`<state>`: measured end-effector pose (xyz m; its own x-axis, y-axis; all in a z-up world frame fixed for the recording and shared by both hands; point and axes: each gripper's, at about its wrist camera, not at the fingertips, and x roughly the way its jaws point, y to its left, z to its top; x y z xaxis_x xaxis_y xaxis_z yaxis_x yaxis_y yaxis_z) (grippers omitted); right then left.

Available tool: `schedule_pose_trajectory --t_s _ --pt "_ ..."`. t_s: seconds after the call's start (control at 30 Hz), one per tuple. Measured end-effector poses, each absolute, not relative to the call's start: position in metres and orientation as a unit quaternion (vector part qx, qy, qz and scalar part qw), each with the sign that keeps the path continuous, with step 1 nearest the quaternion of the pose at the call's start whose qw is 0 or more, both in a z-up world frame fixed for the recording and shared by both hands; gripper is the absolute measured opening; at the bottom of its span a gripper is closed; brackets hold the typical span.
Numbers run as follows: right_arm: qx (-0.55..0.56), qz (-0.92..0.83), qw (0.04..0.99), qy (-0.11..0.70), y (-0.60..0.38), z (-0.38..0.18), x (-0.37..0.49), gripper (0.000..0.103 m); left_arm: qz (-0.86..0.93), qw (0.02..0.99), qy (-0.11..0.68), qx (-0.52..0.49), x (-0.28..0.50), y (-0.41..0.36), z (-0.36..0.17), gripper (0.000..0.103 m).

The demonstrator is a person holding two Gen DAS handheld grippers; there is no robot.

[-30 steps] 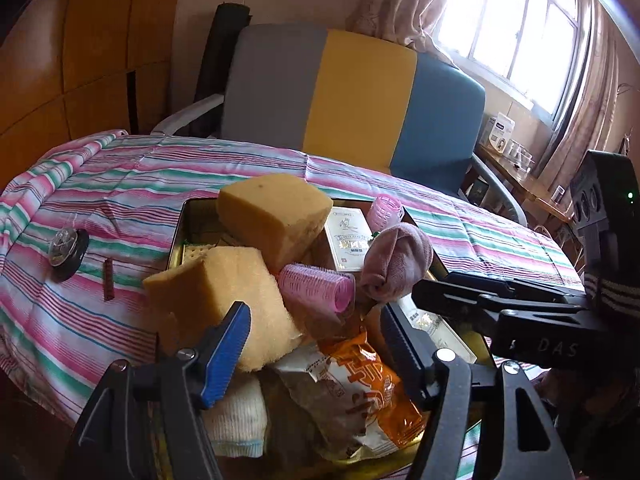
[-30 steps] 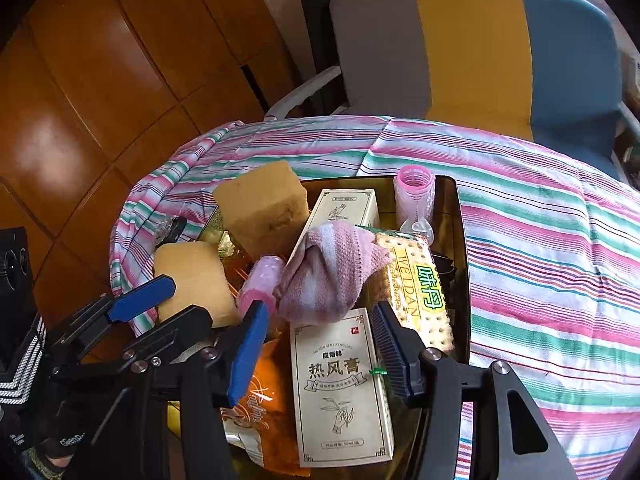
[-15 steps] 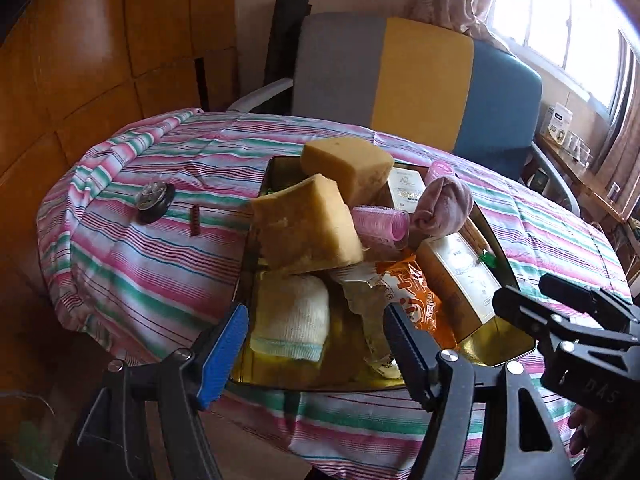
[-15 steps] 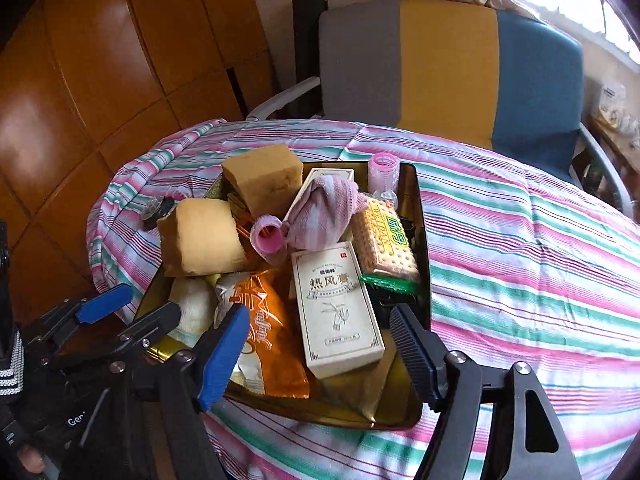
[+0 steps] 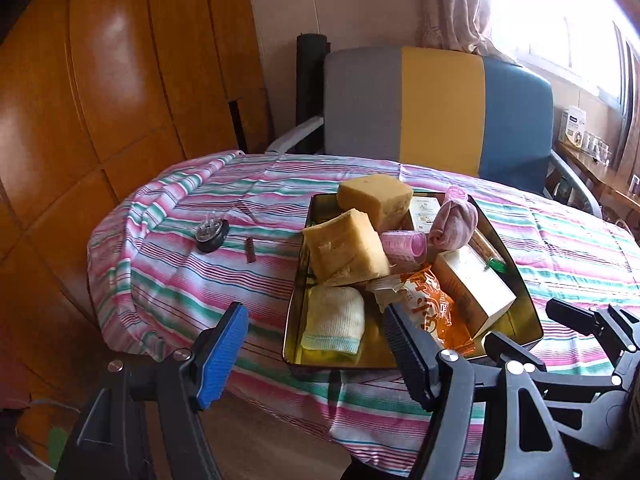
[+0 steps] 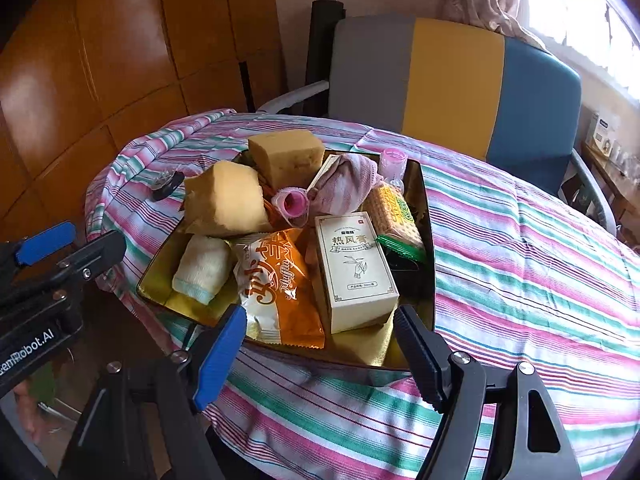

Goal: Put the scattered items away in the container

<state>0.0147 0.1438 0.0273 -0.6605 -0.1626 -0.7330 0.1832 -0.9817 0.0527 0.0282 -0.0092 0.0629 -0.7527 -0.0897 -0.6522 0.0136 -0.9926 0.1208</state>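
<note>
At the bottom of the left wrist view, the left gripper (image 5: 316, 344) points down toward the near edge of the table (image 5: 580, 248), its fingers apart with nothing between them. The right gripper (image 6: 320, 344) sits the same way at the bottom of its own view, fingers spread and empty; the left gripper also shows at the left edge of that view, beside the table.

In the middle of both views the tin (image 5: 520, 296) rests on the striped cloth, piled full. Two sponges (image 5: 344, 246) lean on each other at its upper left. A pink roller (image 5: 402, 242) and a pink sock (image 5: 456, 224) lie behind them. A white box (image 6: 354, 264) lies flat toward the near right, an orange packet (image 6: 280, 280) just left of it, and a folded pale cloth (image 5: 334, 320) in the near left corner. A cracker pack (image 6: 394, 210) lies along the right wall.

On the cloth left of the tin, well apart from it, lie a small black round thing (image 5: 211, 234) and a small brown stick (image 5: 250, 250).

A second ago both grippers hung right over the pile, the right one nearly shut above the white box. Both have since drawn back, the whole tin now lies clear beyond the fingertips, and the right fingers have widened.
</note>
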Motion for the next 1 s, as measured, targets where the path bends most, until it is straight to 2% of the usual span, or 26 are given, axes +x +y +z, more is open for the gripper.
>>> schedule_pose_trajectory --t_s 0.13,0.3,0.63,1.0 --pt "0.393 -0.915 0.088 0.023 0.140 0.027 0.028 0.078 -0.936 0.024 -0.046 0.347 0.038 -0.007 0.062 0.071" --pt "0.394 -0.916 0.073 0.039 0.133 0.019 0.038 0.079 -0.931 0.024 -0.028 0.362 0.041 -0.007 0.053 0.062" --pt "0.392 -0.917 0.067 0.037 0.134 0.013 0.043 0.080 -0.919 0.056 -0.018 0.389 0.035 -0.009 0.033 0.062" --pt "0.402 -0.913 0.060 0.035 0.136 0.006 0.039 0.081 -0.913 0.040 -0.011 0.406 0.034 -0.009 0.022 0.062"
